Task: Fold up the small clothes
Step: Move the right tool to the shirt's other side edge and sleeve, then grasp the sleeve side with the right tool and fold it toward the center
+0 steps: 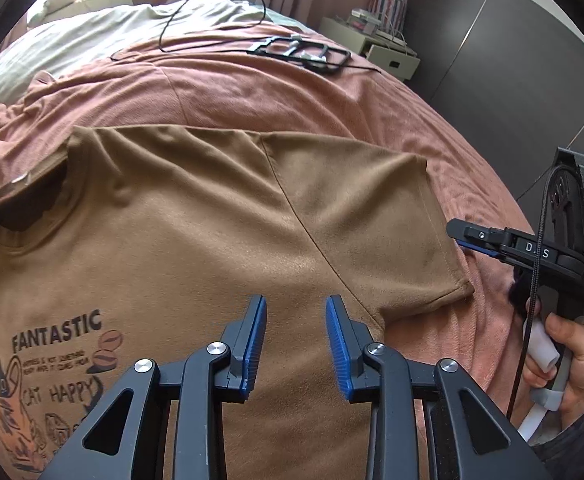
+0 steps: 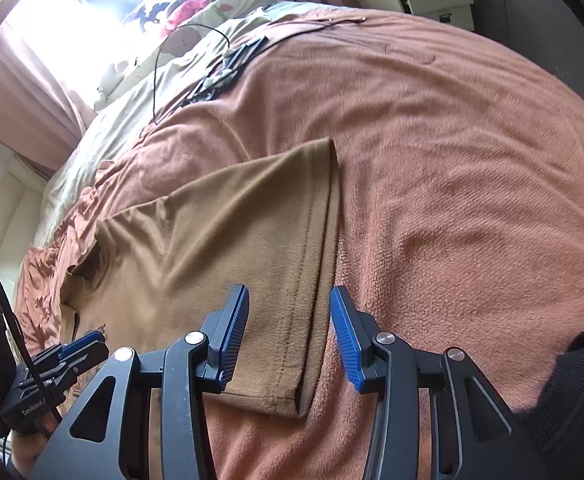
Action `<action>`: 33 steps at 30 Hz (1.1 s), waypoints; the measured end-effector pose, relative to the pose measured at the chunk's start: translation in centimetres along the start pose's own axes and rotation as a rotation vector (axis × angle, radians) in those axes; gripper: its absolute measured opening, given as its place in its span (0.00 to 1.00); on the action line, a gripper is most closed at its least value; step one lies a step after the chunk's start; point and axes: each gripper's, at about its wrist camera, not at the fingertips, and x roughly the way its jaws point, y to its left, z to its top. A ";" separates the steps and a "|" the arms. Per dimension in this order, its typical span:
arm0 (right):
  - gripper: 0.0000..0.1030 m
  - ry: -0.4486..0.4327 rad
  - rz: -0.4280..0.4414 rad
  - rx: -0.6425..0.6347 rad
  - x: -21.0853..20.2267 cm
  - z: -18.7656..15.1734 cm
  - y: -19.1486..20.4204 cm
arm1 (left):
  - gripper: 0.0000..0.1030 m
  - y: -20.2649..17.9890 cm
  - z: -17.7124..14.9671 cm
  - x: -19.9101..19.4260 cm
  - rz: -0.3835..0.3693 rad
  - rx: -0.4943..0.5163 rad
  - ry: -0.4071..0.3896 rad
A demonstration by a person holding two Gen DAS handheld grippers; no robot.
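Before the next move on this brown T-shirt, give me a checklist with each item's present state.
1. Left hand-held gripper open and empty: ok; it sits over the shirt body.
2. Right hand-held gripper open and empty: ok; it straddles the sleeve hem.
3. Brown T-shirt lying printed side up on the pink blanket: ok.
4. Sleeve spread flat: ok.
5. Collar area smooth: not ok; a flap is turned over there.
6. Black frame and cable away from the shirt: ok; they lie farther up the bed.
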 end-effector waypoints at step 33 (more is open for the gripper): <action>0.00 -0.118 0.076 -0.156 -4.0 1.4 8.8 | 0.21 -1.3 -1.5 4.0 -0.232 0.000 0.073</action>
